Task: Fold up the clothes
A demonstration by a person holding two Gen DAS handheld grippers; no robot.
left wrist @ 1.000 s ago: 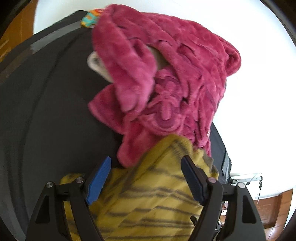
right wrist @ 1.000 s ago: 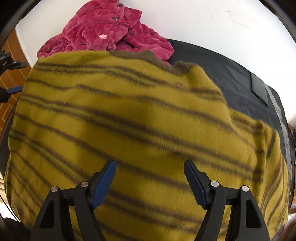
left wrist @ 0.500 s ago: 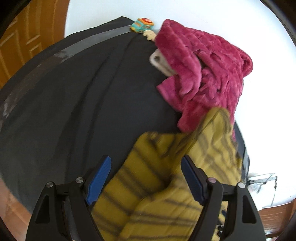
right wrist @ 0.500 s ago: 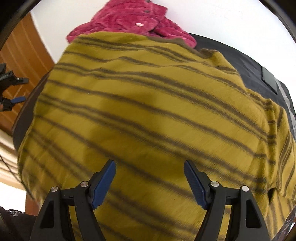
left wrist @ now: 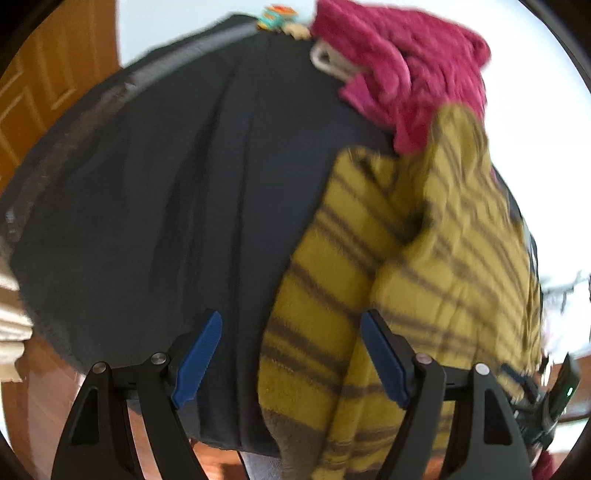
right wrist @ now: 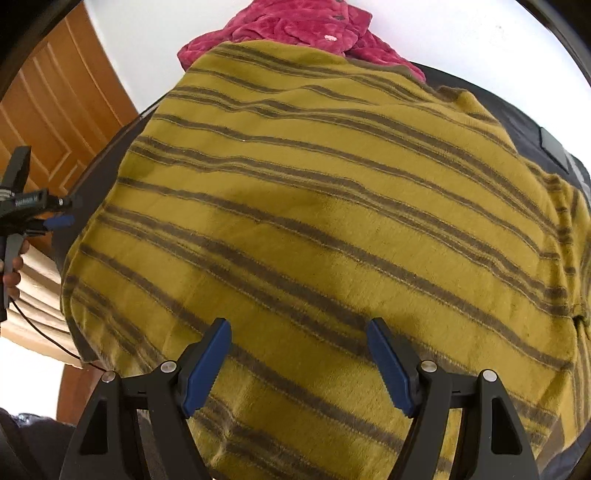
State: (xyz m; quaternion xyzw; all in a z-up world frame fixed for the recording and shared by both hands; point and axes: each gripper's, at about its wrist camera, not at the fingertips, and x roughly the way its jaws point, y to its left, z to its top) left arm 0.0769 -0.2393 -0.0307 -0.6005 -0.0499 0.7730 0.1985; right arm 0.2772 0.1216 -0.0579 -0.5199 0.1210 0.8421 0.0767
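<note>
A mustard-yellow garment with brown stripes (right wrist: 332, 229) lies spread over a table under a black cloth (left wrist: 166, 192). In the left wrist view the same striped garment (left wrist: 406, 277) hangs bunched over the table's near right edge. A crimson fleece garment (left wrist: 406, 62) is heaped at the far end, also seen as the crimson garment (right wrist: 295, 26). My left gripper (left wrist: 291, 354) is open above the black cloth and the striped garment's left edge, gripping nothing. My right gripper (right wrist: 299, 365) is open just above the striped garment, its pads not pressing on it.
A small colourful toy (left wrist: 277, 16) and a pale object (left wrist: 328, 61) sit at the table's far edge. A wooden door (right wrist: 55, 118) stands at left, white wall behind. The other gripper (right wrist: 33, 210) and a hand show at the right wrist view's left edge. A dark flat item (right wrist: 554, 147) lies far right.
The left gripper has swung left and back from the crimson heap, so more black cloth shows. The right gripper has slid along the striped garment. Both stayed open.
</note>
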